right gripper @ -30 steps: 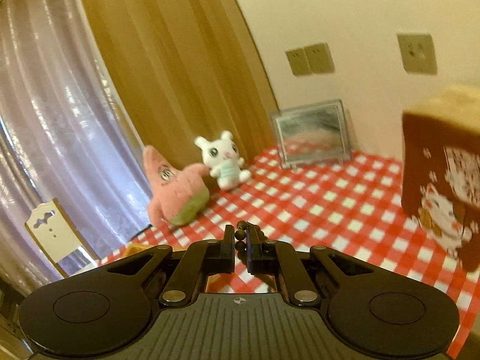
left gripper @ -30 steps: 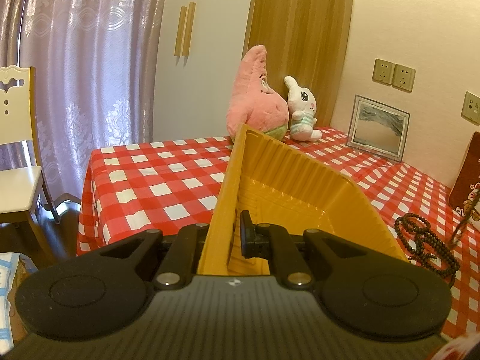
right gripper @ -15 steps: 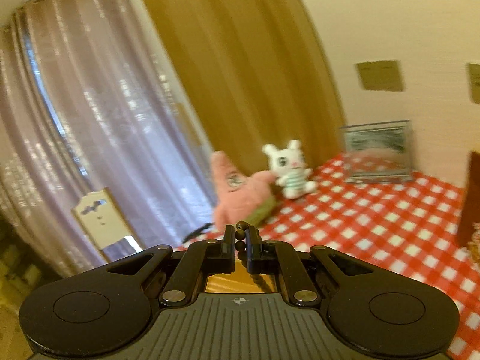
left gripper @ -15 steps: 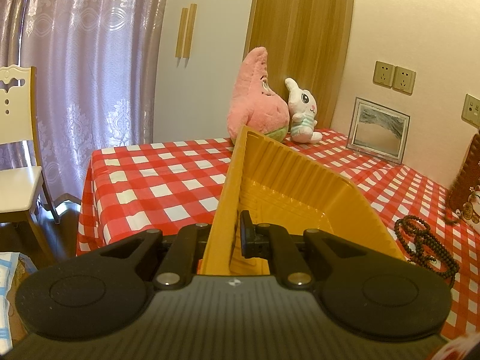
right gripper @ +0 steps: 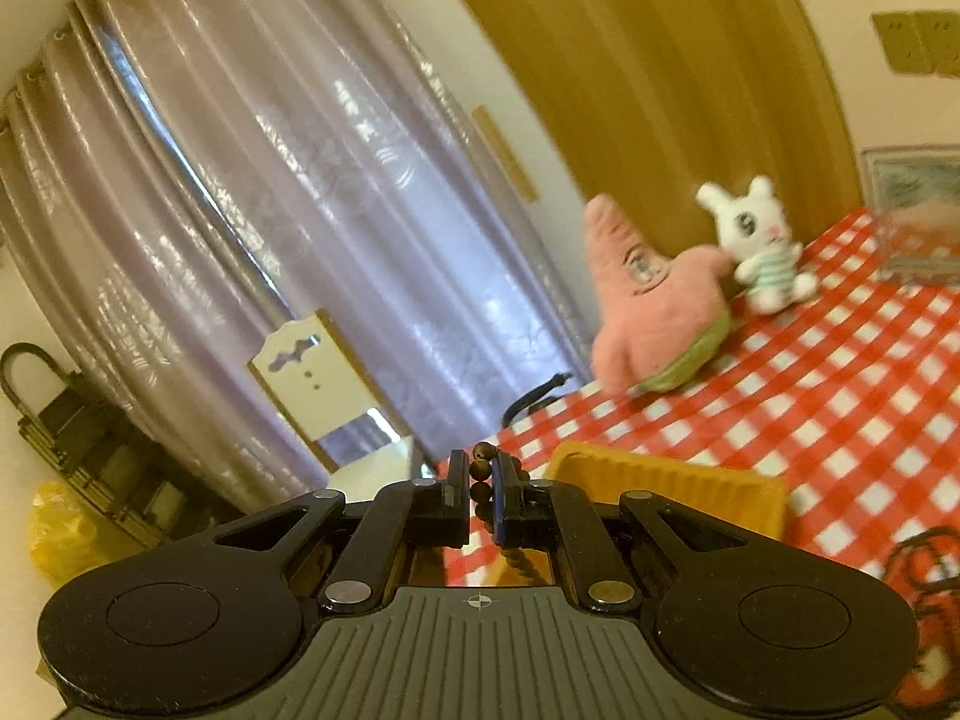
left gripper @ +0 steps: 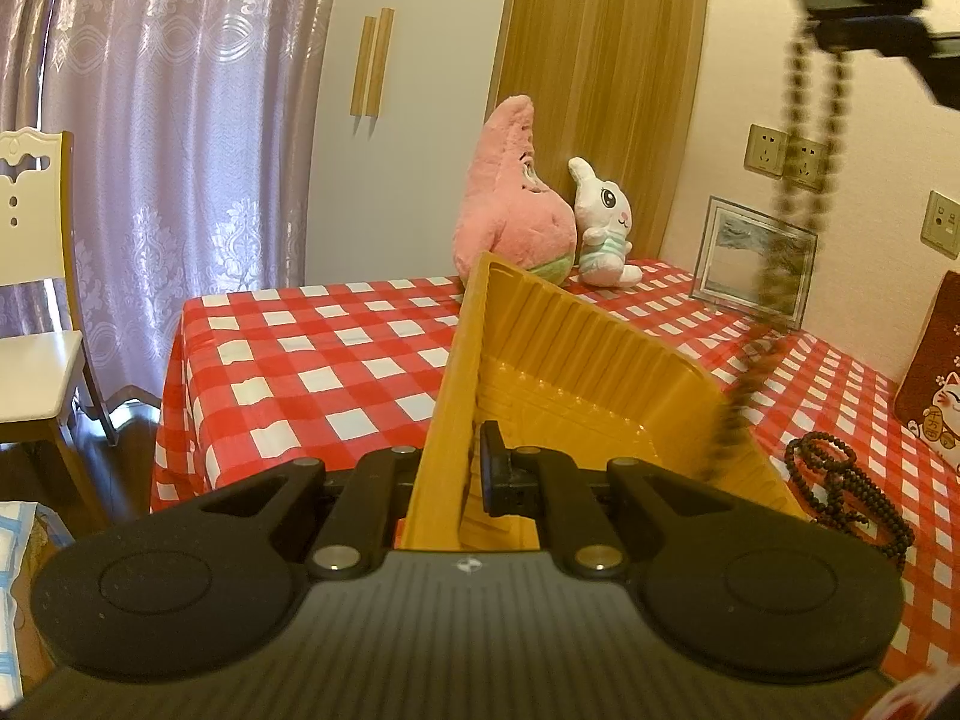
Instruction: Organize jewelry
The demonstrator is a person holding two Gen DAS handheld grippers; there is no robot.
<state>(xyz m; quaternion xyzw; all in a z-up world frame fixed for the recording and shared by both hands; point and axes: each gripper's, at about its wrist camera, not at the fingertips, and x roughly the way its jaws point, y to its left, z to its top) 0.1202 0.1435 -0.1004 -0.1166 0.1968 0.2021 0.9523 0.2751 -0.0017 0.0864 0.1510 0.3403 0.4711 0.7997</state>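
Note:
My left gripper [left gripper: 447,477] is shut on the near wall of a yellow plastic tray [left gripper: 576,372] and holds it tilted above the checked table. My right gripper [right gripper: 480,486] is shut on a dark bead necklace [right gripper: 480,471]. In the left wrist view the right gripper [left gripper: 840,30] is high at the upper right, and the necklace [left gripper: 798,168] hangs down from it, blurred, its lower end at the tray's right wall. The tray also shows in the right wrist view [right gripper: 666,486], below the gripper. A second dark bead strand [left gripper: 840,480] lies on the table right of the tray.
A red-and-white checked tablecloth [left gripper: 300,372] covers the table. A pink starfish plush [left gripper: 510,204] and a white rabbit plush [left gripper: 600,228] stand at the back. A framed picture [left gripper: 750,264] leans on the wall. A red cat box [left gripper: 930,372] stands right. A white chair [left gripper: 36,300] stands left.
My right gripper has swung left and over the tray, so the hanging necklace now shows in the left wrist view. The left gripper and tray have barely moved.

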